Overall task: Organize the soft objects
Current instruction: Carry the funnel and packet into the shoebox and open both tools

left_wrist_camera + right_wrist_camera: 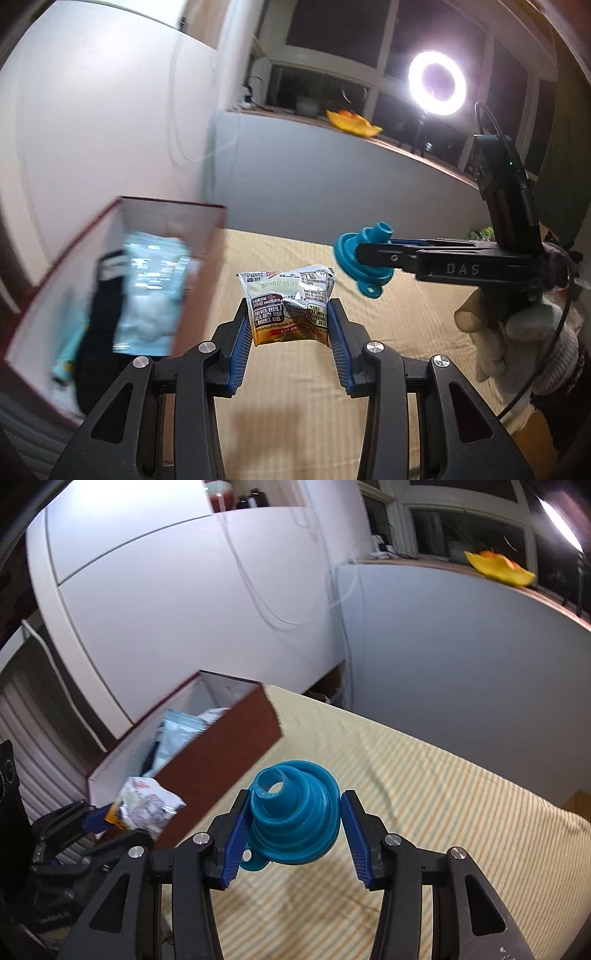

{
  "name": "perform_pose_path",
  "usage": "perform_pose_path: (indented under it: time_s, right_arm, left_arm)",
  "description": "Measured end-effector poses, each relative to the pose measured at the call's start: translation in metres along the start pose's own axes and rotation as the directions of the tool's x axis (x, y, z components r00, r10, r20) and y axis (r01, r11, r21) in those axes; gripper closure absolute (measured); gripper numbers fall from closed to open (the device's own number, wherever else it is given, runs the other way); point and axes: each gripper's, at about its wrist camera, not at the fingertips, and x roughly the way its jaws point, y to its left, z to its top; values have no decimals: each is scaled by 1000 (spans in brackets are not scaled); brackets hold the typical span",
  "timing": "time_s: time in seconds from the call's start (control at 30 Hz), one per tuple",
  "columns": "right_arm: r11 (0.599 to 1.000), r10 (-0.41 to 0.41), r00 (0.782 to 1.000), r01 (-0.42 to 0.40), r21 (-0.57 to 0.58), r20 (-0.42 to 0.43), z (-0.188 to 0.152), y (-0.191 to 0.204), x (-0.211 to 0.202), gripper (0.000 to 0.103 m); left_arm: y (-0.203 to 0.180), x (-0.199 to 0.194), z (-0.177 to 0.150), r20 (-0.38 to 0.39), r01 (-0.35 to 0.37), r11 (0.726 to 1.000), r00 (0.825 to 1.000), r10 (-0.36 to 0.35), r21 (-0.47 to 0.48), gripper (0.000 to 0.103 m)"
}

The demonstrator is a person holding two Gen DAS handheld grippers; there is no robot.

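I judge the step in hand to be the carry: both items are up off the striped bed cover (424, 812) and need to go into the red box (221, 760), which sits at about ten o'clock from my right camera and at nine o'clock from my left. To do it well I would bring each load over the open top before lowering, clear the near wall with room to spare, and let go only once the item is inside, low enough that it does not bounce out. One hand at a time seems wise, since the box opening looks narrow and already holds a pale blue packet (151, 291) and something dark beside it. I would aim for the free end of the box.

My left hand-held gripper (291, 321) is clenched on the snack packet (288, 306), pads pressing its lower sides while the crinkled top stands free above the fingers. The jaws are fairly narrow, and the foil gives under them, so I would not squeeze harder.

My right hand-held gripper (293, 825) is grasping the blue collapsible funnel (295, 819), spout tilted towards eleven o'clock, the ribbed cone pinched at its wide base between moderately parted fingers. From the left camera the funnel (364, 264) hangs at two o'clock, held out by a gloved hand (517, 332), well apart from the packet.
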Motion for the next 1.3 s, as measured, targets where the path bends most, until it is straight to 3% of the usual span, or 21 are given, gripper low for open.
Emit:
perform_pose_path:
  time_s: [0.2, 0.5, 0.9, 1.3]
  right_arm:
    - [997, 35, 999, -35, -62, 8, 25, 41, 12, 59]
    - [993, 50, 999, -49, -111, 6, 69, 91, 52, 59]
    - [991, 7, 998, -15, -135, -64, 95, 111, 117, 59]
    - [989, -25, 996, 12, -148, -84, 101, 113, 140, 55]
  left_arm:
    - [47, -33, 1, 49, -131, 991, 990, 131, -8, 65]
    - [109, -47, 0, 75, -290, 955, 953, 294, -59, 65]
    - [129, -24, -4, 31, -325, 943, 944, 328, -64, 65]
    - [133, -14, -3, 10, -354, 933, 935, 356, -68, 64]
